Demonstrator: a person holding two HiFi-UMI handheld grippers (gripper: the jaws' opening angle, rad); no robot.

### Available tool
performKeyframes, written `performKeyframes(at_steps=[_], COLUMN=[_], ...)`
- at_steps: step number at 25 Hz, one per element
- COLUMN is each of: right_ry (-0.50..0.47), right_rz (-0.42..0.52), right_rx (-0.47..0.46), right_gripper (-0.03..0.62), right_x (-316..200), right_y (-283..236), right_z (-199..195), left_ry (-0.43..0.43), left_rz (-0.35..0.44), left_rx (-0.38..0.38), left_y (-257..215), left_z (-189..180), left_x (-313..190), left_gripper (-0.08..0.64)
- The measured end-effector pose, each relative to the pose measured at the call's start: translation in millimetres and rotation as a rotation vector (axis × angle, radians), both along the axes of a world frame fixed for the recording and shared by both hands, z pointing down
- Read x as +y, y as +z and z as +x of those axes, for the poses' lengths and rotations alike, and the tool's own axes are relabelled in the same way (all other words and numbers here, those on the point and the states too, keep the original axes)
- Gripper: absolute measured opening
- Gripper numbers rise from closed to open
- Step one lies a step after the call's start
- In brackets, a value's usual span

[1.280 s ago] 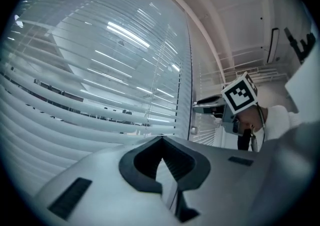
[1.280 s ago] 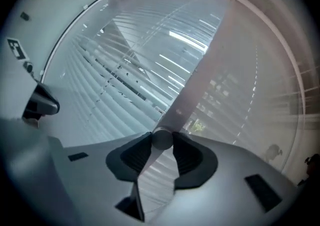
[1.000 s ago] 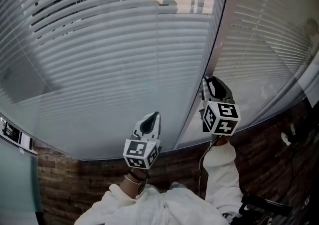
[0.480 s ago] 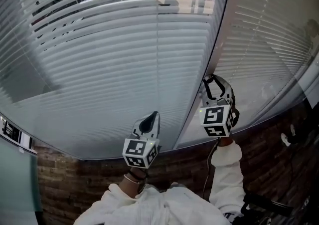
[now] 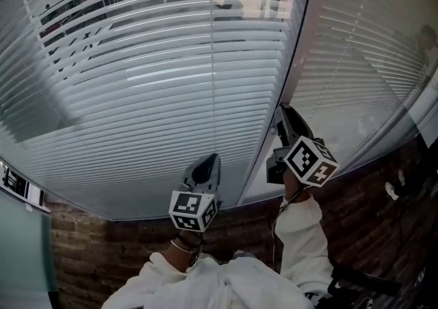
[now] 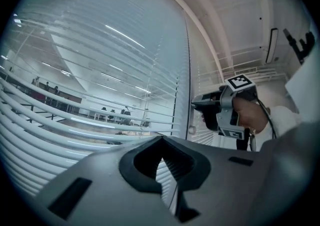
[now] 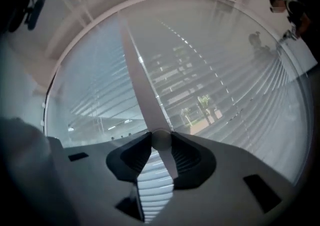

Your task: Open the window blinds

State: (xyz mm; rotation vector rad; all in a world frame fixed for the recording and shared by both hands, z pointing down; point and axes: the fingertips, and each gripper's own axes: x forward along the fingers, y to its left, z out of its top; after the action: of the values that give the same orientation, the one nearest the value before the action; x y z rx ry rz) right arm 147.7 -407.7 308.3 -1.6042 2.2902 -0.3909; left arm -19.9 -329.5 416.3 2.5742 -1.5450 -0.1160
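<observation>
Pale horizontal window blinds (image 5: 157, 88) fill the head view; their upper slats are tilted apart, so the outside shows through. A white tilt wand (image 7: 142, 89) hangs at the blinds' right edge. My right gripper (image 5: 284, 117) is shut on its rounded lower end (image 7: 161, 140), which sits between the ribbed pads. The right gripper (image 6: 200, 107) also shows in the left gripper view, level against that edge. My left gripper (image 5: 209, 160) hovers close to the lower slats, left of the wand, its jaws together on nothing (image 6: 160, 142).
A second set of blinds (image 5: 369, 47) covers the window to the right, beyond the pale frame post (image 5: 301, 40). A dark brick wall (image 5: 102, 253) runs below the sill. White sleeves (image 5: 301, 232) reach up from the bottom edge.
My right gripper has rolled about its own axis, turning its marker cube, while staying at the wand. The slats have tilted further apart, with more light through the upper half. The left gripper has stayed still.
</observation>
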Motion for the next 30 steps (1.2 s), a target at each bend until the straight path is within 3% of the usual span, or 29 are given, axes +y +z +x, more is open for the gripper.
performKeyframes(at_steps=[2,8,11,13,15,17,21,23,27,30], right_ry=[-0.015,0.080,0.107,0.123,0.126,0.115,0.050,0.031,0.030,0.037], right_rz=[0.018,0.095,0.094,0.103,0.104,0.089,0.043,0.028,0.019,0.032], right_rx=[0.049,0.791,0.986,0.961,0.855,0.724,0.371,0.259,0.168,0.167], right_gripper=[0.130,0.150,0.149,0.147,0.132,0.132,0.131,0.131,0.131,0.132], right_x=[1.2,5.1,1.9,2.0,1.6,0.8,2.7,5.7,6.5,4.7], right_y=[-0.7,1.1,6.7,7.3,5.4,5.8,4.2,2.9,2.5,2.0], right_z=[0.0,-5.5,-11.6,-11.9,-10.9,-7.1,-3.7,-4.9,-4.8,-2.9], left_ry=[0.000,-0.009,-0.007,-0.002,0.000,-0.002,-0.012,-0.016,-0.018,-0.015], left_rz=[-0.001,-0.007,-0.003,-0.002,-0.002,-0.001,0.000,0.002,0.001,0.001], left_rx=[0.000,-0.003,-0.005,-0.007,-0.008,-0.008,-0.007,-0.006,-0.005,-0.005], left_y=[0.5,1.8,1.2,1.7,1.9,1.4,0.0,-0.4,0.4,-0.2], left_z=[0.1,-6.7,-7.0,-6.0,-5.5,-6.3,-12.8,-17.0,-19.6,-17.7], left_x=[0.7,1.5,1.5,2.0,2.1,2.4,5.0,8.3,10.1,8.6], left_gripper=[-0.002,-0.002,-0.002,-0.002,-0.002,-0.002,-0.002,-0.002,-0.002,-0.002])
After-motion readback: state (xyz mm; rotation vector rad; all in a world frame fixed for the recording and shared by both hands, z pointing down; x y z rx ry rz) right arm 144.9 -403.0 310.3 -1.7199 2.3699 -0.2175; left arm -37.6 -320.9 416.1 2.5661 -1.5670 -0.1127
